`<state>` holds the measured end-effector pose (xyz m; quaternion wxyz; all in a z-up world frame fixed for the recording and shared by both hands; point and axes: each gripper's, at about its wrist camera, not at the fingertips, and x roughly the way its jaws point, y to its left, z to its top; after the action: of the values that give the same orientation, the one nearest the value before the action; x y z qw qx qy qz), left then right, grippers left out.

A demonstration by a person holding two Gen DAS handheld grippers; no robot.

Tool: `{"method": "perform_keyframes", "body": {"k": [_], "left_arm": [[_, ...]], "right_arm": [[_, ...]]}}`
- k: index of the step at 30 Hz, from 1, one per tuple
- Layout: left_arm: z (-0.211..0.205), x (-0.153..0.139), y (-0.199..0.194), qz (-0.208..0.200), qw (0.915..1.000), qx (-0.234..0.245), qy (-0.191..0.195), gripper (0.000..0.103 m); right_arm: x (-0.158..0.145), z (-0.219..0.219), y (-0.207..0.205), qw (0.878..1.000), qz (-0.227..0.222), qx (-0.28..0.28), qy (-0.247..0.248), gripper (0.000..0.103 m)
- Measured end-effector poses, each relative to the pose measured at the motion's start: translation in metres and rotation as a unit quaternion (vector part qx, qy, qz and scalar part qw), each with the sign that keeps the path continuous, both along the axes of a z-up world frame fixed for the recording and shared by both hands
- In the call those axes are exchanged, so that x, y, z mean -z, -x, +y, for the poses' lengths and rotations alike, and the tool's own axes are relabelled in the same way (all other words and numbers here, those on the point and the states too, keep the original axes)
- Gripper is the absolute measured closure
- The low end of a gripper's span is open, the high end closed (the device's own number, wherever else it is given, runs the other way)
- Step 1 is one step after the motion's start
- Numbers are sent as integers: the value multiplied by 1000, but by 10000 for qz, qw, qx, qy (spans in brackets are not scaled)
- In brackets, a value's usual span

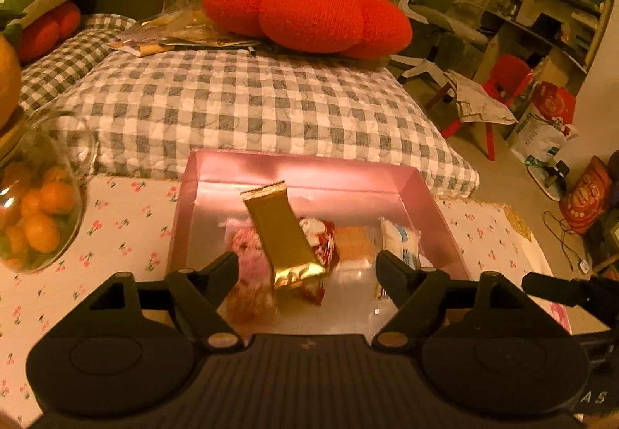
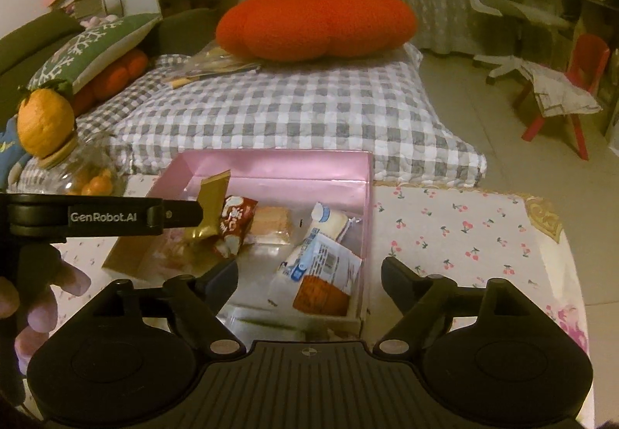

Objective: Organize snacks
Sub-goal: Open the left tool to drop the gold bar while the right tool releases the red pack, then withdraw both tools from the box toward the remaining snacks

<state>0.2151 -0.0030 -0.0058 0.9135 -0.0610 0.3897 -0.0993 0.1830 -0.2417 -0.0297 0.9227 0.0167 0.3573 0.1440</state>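
1. Cardboard formed the shallow pink box [image 1: 425, 193], its glossy inner walls catching the light and its floor a dull silver; it sat on a table under a cloth printed with small cherries [image 2: 464, 231].
2. Foil made the gold packet [image 1: 284, 235], a long flat bar with a crimped, saw-toothed end, which stood tilted inside the box and leaned on a red-and-white crinkled wrapper [image 1: 323, 239].
3. The other snacks in the box were a clear-wrapped pale orange biscuit [image 2: 271, 224], a white-and-blue pouch [image 2: 329, 220] and a white packet with a barcode and an orange end [image 2: 325, 274]; a fuzzy pink item [image 1: 247, 247] was too blurred to identify.
4. The left gripper [image 1: 305, 266] had its jaws spread apart, the gold packet between them but free of both pads.
5. The right gripper [image 2: 309, 274] was likewise released, its fingers straddling the box's right wall and gripping nothing.
6. To the right of the box the cloth lay bare up to the rounded table edge; to the left a glass jar of small oranges [image 1: 38, 220] stood close.
7. Beyond the far wall lay a grey-and-white checked quilt [image 2: 290, 108] bearing one plush red cushion [image 2: 317, 23].
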Motion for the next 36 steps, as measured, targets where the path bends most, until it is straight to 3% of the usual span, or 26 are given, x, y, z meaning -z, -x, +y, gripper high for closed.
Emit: {"method": "perform_keyframes", "body": {"k": [5,14,20,27,36], "left_arm": [[4,-2,22,-46,9999,81,-68,17],[19,0,53,9,10000,60,-64,11],[23,2,72,40,9999,78,-104,10],[25,2,95,12,9999,161,-11,5],[30,14,116,117,9996,244,9,3]], "right_arm": [[-4,-2,15,10000,58,-27,16,17],[-7,-9,42,10000,75,-17,5,15],[-12,-12,60,10000,42,-22,-4,15],[-17,-3,82,9992,-174,-192,317,12],[-7,2,105,9977,-380,-362,439,10]]}}
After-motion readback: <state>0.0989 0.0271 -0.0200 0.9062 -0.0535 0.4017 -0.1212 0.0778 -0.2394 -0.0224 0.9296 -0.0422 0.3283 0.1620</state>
